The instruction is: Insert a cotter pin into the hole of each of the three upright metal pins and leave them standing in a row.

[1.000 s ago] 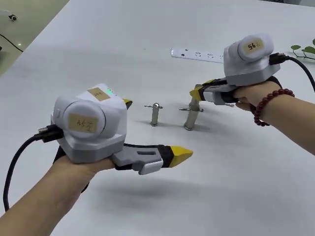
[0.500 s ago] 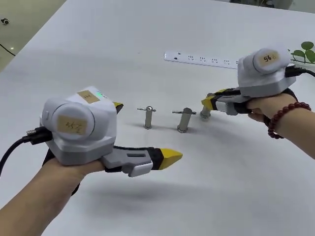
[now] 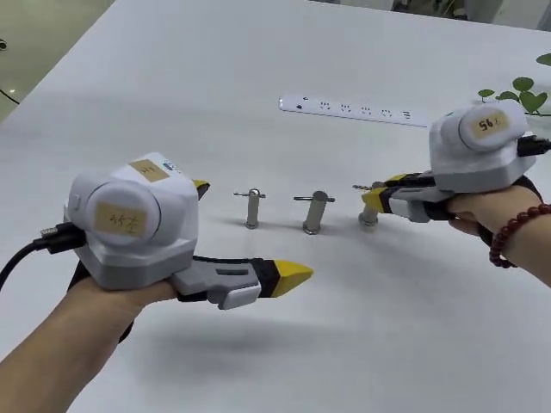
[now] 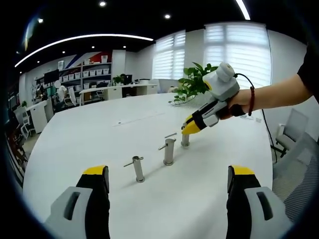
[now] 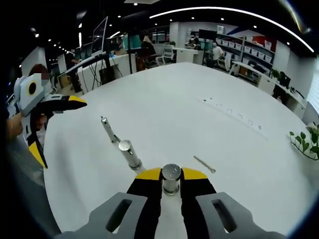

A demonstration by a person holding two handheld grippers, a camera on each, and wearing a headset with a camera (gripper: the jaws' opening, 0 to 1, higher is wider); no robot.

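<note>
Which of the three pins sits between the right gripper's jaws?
The right-end pin in the head view; the middle pin and left pin stand free.

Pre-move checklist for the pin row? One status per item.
Pins named by their order in the head view.
1. Left pin upright, left cotter through it: ok.
2. Middle pin upright, middle cotter through it: ok.
3. Right cotter seated in right pin: cannot tell, a tool tip hides the hole.
4. Right tool released from right pin: not ok, it is closed on it.
5. Left tool open, apart from the pins: ok.
6. Three pins in a row: ok.
</note>
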